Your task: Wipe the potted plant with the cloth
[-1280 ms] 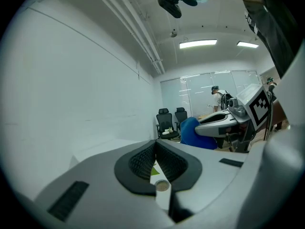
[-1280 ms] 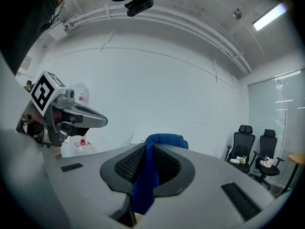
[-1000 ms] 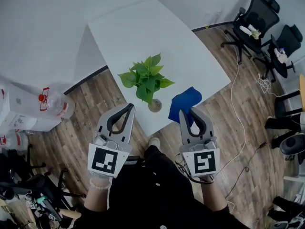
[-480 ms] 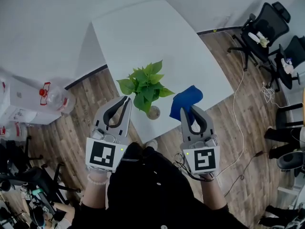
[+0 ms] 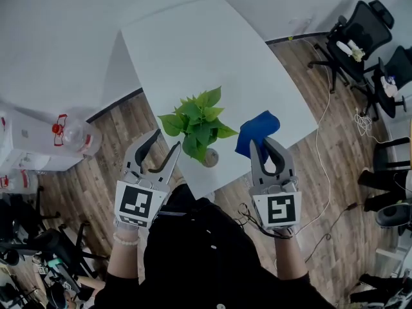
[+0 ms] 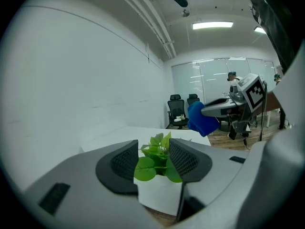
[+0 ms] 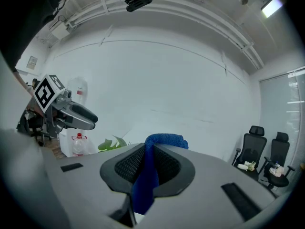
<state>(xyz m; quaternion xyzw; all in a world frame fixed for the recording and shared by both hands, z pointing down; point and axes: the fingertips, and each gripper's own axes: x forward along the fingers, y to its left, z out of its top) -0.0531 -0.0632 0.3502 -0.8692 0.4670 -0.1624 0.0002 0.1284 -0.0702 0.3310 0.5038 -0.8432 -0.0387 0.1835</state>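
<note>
A small green potted plant [image 5: 197, 122] stands near the front edge of the white table [image 5: 193, 50]; its round pot [image 5: 210, 158] shows below the leaves. My left gripper [image 5: 165, 141] hovers left of the plant, its jaws having just been opening, with nothing between them. In the left gripper view the plant [image 6: 157, 157] shows in the gap between the open left gripper [image 6: 153, 160] jaws, farther off. My right gripper [image 5: 266, 145] is shut on a blue cloth [image 5: 257, 132], right of the plant. The right gripper [image 7: 148, 168] pinches the blue cloth [image 7: 148, 175], which hangs down.
Black office chairs [image 5: 358, 31] stand at the right on the wood floor. A water bottle [image 5: 71, 134] and white boxes [image 5: 29, 147] sit at the left. A white cable [image 5: 320, 147] trails over the floor right of the table.
The left gripper's jaws went from shut to open. Both grippers shifted slightly, the right one with the cloth edging up and right near the plant.
</note>
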